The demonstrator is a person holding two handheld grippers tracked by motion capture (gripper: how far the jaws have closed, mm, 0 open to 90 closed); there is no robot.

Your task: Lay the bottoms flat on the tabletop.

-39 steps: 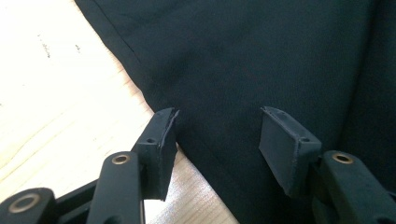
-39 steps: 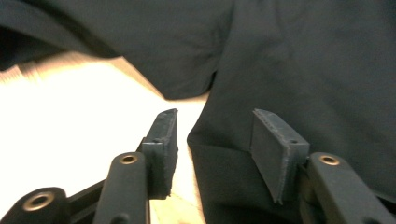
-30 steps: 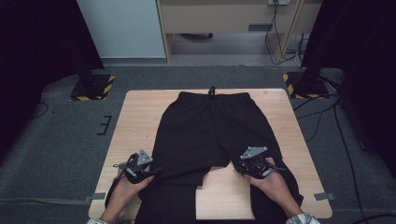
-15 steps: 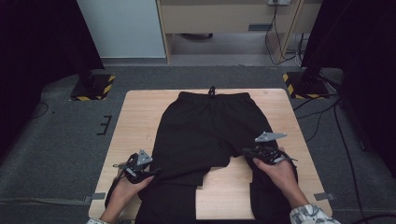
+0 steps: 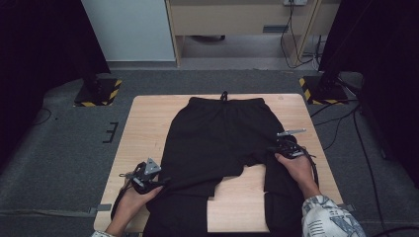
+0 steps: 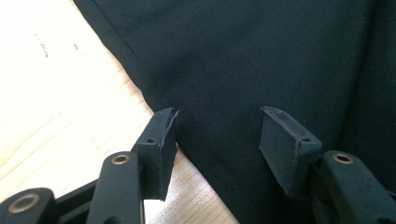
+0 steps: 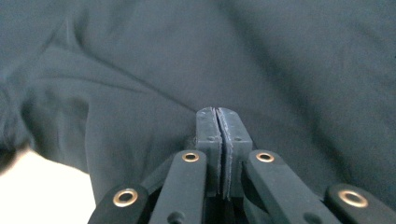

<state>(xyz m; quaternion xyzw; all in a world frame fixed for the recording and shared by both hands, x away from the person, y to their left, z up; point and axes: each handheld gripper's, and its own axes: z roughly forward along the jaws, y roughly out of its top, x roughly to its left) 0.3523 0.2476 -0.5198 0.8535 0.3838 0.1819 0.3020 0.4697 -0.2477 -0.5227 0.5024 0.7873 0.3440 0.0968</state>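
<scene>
A pair of black trousers [image 5: 217,133] lies flat on the wooden table [image 5: 148,123], waistband at the far side, legs running toward the near edge. My left gripper [image 5: 165,181] rests at the outer edge of the left leg. In the left gripper view it [image 6: 217,140] is open, its jaws straddling the hem of the black fabric [image 6: 257,56]. My right gripper [image 5: 272,148] sits at the right leg near the crotch. In the right gripper view it [image 7: 218,116] is shut, and creases in the cloth [image 7: 233,56] run into its tips.
Bare wood [image 5: 237,202] shows between the two legs near the front edge. Grey carpet surrounds the table. Two stands with yellow-black striped bases [image 5: 96,91] [image 5: 321,89] flank the far corners, and cables [image 5: 346,118] trail at the right.
My right gripper has moved away from the person and slightly rightward along the right leg. The left gripper has stayed in place.
</scene>
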